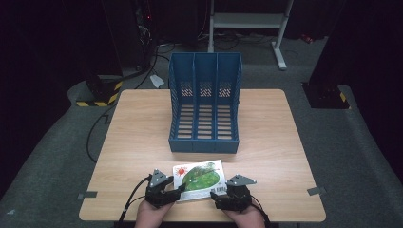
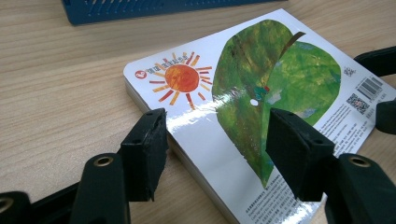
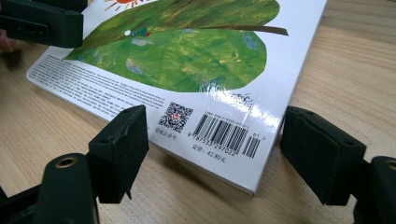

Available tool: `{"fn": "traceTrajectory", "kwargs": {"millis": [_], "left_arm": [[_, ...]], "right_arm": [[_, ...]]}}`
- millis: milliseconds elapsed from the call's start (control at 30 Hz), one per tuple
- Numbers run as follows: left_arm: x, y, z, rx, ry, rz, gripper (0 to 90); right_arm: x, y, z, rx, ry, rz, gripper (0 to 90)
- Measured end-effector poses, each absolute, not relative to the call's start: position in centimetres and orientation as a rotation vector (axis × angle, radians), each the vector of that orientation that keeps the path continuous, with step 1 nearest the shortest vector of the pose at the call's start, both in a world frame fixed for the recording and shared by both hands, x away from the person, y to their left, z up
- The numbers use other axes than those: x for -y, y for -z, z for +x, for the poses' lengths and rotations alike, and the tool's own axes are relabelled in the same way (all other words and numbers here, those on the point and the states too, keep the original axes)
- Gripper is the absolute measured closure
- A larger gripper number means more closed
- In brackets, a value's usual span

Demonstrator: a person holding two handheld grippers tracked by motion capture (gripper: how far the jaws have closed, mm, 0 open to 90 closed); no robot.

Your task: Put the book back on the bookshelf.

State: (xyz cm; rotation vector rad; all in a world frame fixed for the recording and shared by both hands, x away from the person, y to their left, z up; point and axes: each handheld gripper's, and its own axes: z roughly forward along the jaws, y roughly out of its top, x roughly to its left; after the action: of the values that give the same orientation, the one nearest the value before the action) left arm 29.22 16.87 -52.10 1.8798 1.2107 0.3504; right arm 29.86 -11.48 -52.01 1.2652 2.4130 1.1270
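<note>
A picture book (image 1: 199, 178) with a white cover, an orange sun and a big green leaf lies flat near the table's front edge. My left gripper (image 1: 177, 190) is at its near left edge, open, its jaws astride the book's (image 2: 261, 79) edge; the left gripper (image 2: 217, 140) holds nothing. My right gripper (image 1: 217, 194) is at the near right corner, also open. The right gripper (image 3: 219, 149) has its jaws either side of the barcode corner of the book (image 3: 187, 56). A blue three-slot file holder (image 1: 205, 109) stands behind the book.
The wooden table (image 1: 138, 137) has bare room left and right of the file holder. Grey tape marks (image 1: 89, 194) sit at the front corners. Beyond the table are a metal stand (image 1: 247, 21), cables and a yellow-black striped base (image 1: 100, 95).
</note>
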Motion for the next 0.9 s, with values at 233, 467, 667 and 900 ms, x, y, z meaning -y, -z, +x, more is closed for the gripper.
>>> {"fn": "traceTrajectory", "kwargs": {"millis": [233, 467, 667, 900], "left_arm": [[-17.0, 51.4, 28.9, -1.188, -0.359, 1.849, 39.0], [-17.1, 50.7, 28.6, -1.151, -0.397, 1.819, 40.1], [-17.1, 50.3, 28.4, -1.126, -0.419, 1.793, 41.2], [-17.2, 49.9, 28.2, -1.103, -0.433, 1.775, 42.1]], "right_arm": [[11.3, 52.0, 29.7, -2.419, -1.12, 1.276, 19.9], [11.2, 51.9, 29.5, -2.428, -1.107, 1.249, 18.3], [11.1, 51.9, 29.2, -2.434, -1.092, 1.222, 17.2], [11.0, 52.1, 28.9, -2.435, -1.057, 1.193, 17.4]]}}
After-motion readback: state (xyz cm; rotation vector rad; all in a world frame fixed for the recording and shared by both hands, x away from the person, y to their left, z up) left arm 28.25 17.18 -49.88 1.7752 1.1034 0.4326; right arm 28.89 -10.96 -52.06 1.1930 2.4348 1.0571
